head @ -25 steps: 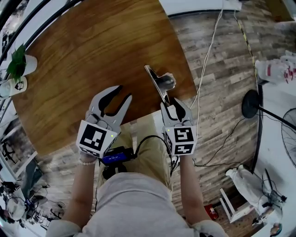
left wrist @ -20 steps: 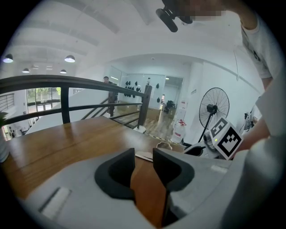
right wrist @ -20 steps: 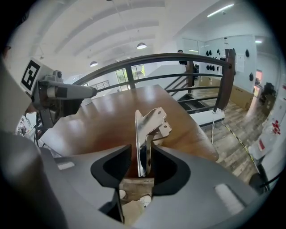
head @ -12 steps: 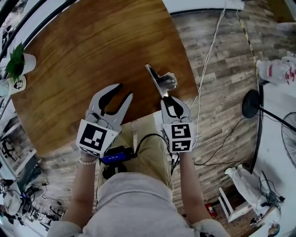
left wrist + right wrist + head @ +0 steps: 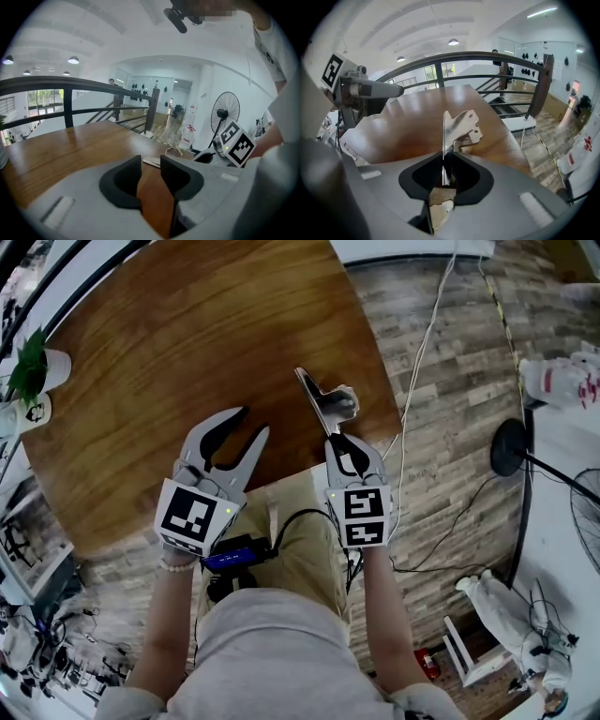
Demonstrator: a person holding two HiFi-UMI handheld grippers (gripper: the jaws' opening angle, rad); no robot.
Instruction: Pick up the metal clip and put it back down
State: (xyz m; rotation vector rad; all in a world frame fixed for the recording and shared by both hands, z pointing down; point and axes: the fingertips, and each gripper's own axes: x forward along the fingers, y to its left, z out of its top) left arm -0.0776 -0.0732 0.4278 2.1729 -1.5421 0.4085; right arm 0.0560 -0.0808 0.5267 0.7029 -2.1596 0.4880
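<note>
**Right jaws closing on the clip**

We see the right gripper (image 5: 444,158) straddling the clip (image 5: 458,125). Its blade stands on edge between the pads, long axis running straight ahead out of the jaws onto the table (image 5: 187,334). The jaws have just been closing and look just shy of pinching. The left gripper (image 5: 250,424) gapes empty, clip off to its right, farther away.

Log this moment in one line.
right hand-held gripper: jaws just closing around metal clip, on table | left hand-held gripper: open, empty
</note>
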